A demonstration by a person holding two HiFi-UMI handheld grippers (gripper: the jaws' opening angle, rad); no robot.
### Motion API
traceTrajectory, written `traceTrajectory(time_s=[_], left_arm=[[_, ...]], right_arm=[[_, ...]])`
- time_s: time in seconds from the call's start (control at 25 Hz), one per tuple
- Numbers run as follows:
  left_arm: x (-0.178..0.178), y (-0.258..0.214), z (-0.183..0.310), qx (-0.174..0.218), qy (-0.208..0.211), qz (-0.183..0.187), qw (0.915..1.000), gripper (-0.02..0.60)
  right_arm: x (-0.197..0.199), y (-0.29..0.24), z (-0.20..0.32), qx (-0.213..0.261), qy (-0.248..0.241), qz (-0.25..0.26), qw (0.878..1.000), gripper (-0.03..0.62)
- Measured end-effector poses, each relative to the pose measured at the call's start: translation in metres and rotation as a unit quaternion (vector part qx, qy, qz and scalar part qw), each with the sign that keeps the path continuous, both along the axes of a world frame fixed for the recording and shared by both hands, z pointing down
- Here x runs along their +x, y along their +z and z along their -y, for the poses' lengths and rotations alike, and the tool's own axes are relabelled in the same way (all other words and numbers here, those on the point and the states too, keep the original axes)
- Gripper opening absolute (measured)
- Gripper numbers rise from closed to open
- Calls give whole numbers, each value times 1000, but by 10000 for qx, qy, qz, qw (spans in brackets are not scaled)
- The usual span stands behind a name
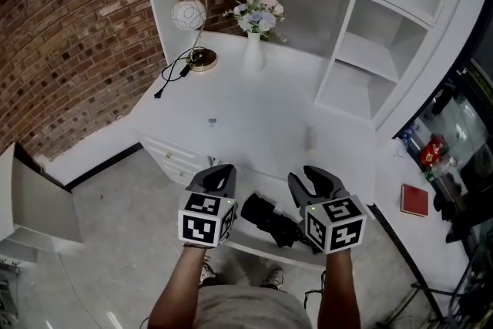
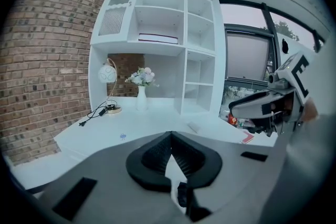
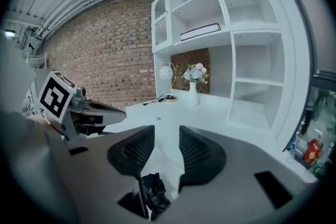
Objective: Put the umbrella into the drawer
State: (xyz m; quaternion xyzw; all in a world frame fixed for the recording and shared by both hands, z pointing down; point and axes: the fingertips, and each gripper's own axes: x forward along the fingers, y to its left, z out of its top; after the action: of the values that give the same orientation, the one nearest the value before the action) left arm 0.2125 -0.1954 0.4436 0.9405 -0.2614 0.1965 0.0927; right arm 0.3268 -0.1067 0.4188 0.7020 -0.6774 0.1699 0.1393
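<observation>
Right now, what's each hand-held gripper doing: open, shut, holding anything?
Left hand-held gripper: shut, holding nothing.
Right hand-held gripper: open, holding nothing; umbrella not gripped.

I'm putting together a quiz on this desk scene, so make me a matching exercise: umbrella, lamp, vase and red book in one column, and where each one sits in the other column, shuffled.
Things:
1 umbrella
2 lamp
3 vase
4 red book

Places:
A on a surface off to the right of the desk
B in the open drawer
C back left corner of the desk
D back of the desk, holding flowers

Pairs: 1-B, 2-C, 3-D, 4-A
</observation>
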Motion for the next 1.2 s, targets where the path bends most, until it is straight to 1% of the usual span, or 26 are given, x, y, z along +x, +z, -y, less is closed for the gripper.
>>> traceTrajectory(time_s=[0.2, 0.32, 0.44, 0.68, 0.88, 1.2], left_arm=[[-7, -6, 3, 58, -80, -49, 9999, -6], [-9, -11, 3, 93, -100, -103, 9999, -6], [-11, -14, 2, 78, -122, -165, 9998, -6], [-12, -16, -1, 113, -115, -152, 9998, -6], [-13, -16, -2, 114, -110, -134, 9998, -6], [-14, -16, -4, 126, -114, -135, 9998, -6]], right_arm=[[-5, -10, 3, 224, -27, -304, 9993, 105], [-7, -15, 3, 383, 5, -345, 9987, 70], [-9, -15, 2, 408, -1, -486, 9980, 42], [-5, -25, -2, 603, 172, -472, 9969, 6], [-4, -29, -4, 695, 188, -466, 9963, 5], [-5, -27, -5, 683, 163, -471, 9964, 5]])
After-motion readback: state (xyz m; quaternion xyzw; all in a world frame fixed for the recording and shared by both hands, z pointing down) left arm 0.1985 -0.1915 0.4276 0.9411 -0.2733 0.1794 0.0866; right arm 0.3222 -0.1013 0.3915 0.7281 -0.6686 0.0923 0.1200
